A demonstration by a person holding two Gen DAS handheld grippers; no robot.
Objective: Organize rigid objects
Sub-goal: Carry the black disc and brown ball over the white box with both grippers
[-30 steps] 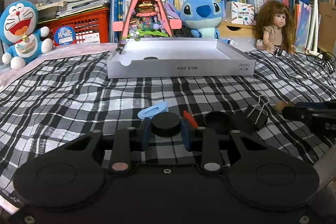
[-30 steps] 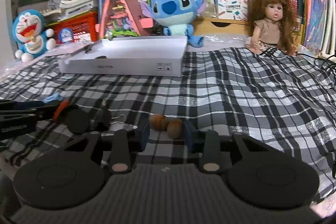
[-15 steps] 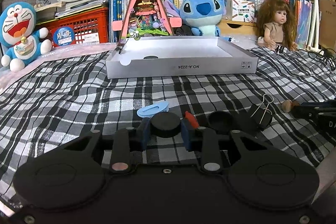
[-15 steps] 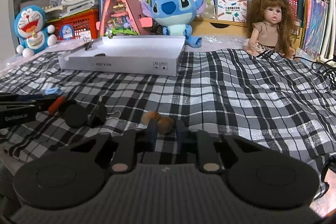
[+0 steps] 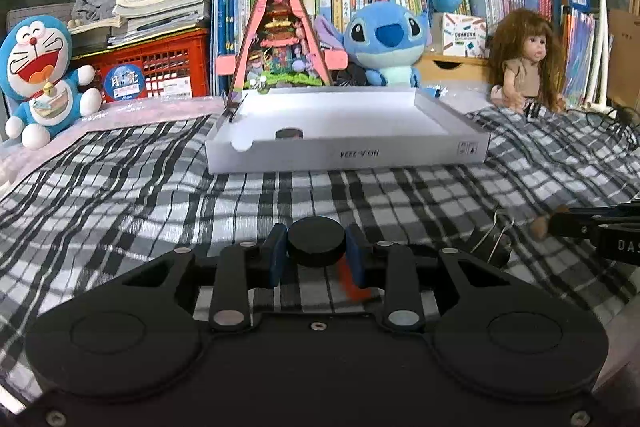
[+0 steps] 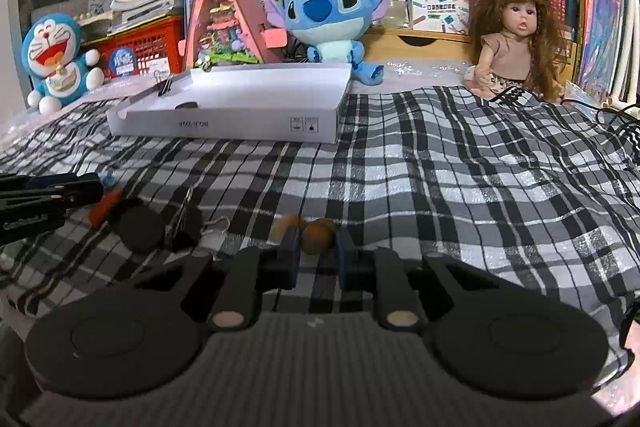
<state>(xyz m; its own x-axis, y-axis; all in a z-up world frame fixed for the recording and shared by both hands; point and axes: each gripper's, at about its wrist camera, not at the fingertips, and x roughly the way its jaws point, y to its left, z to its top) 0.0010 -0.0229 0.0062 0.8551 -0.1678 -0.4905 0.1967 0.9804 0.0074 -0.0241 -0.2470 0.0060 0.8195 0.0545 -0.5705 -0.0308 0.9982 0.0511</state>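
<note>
My left gripper [image 5: 316, 247] is shut on a black round disc [image 5: 316, 241] and holds it above the plaid cloth. A white shallow box [image 5: 348, 147] lies ahead with another black disc [image 5: 289, 134] inside. My right gripper [image 6: 316, 247] is shut on a brown wooden piece [image 6: 318, 233] low over the cloth. In the right wrist view a black disc [image 6: 140, 229], a black binder clip [image 6: 186, 223] and an orange piece [image 6: 105, 205] lie to the left. The white box [image 6: 240, 119] also shows there.
Plush toys, a doll [image 5: 524, 63], books and a red crate [image 5: 160, 67] line the back. A binder clip [image 5: 494, 239] lies right of the left gripper. The plaid cloth [image 6: 460, 167] stretches to the right.
My left gripper has lifted the black disc off the cloth and moved toward the box; the blue cap has dropped out of view. My right gripper has closed on the brown piece.
</note>
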